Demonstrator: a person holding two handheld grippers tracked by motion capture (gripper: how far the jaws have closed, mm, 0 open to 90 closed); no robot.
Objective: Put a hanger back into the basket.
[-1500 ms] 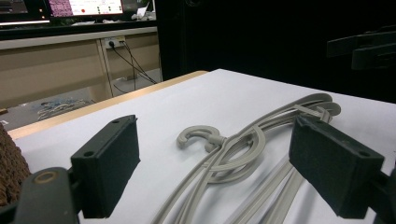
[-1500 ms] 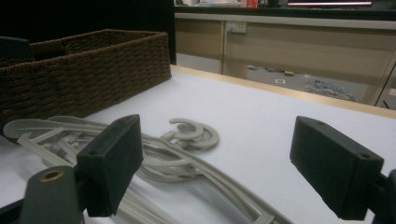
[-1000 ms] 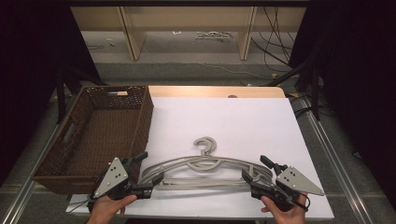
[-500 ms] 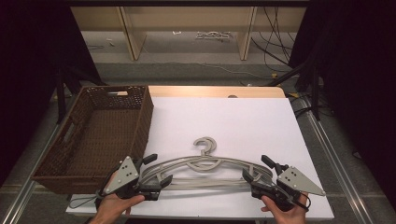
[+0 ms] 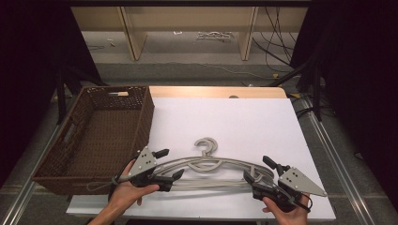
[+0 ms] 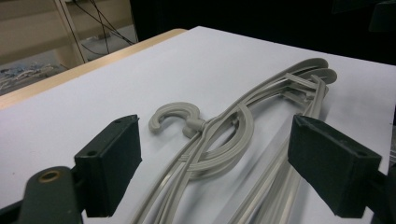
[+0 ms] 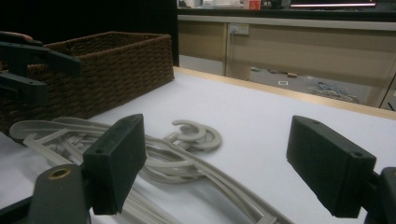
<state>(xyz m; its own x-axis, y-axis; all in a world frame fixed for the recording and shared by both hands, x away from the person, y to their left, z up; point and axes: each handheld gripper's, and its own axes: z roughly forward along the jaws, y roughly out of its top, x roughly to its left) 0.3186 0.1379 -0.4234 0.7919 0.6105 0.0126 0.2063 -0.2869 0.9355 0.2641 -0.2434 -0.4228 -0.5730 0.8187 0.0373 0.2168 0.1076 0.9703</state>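
A small stack of grey plastic hangers lies flat on the white table top, hooks pointing away from me. My left gripper is open, its jaws on either side of the stack's left end. In the left gripper view the hangers run up between the two black pads without touching them. My right gripper is open too, straddling the stack's right end. In the right gripper view the hangers lie low between the open jaws, and the left gripper shows at the far left.
A brown wicker basket stands on the left side of the table, close to the left hand; its wall rises behind the hangers. The white sheet stretches beyond the hangers to a wooden table edge. Shelving and cables lie on the floor behind.
The left hand has moved its gripper right and forward, so its open jaws now straddle the hangers' left end. The right gripper and the hangers have stayed put.
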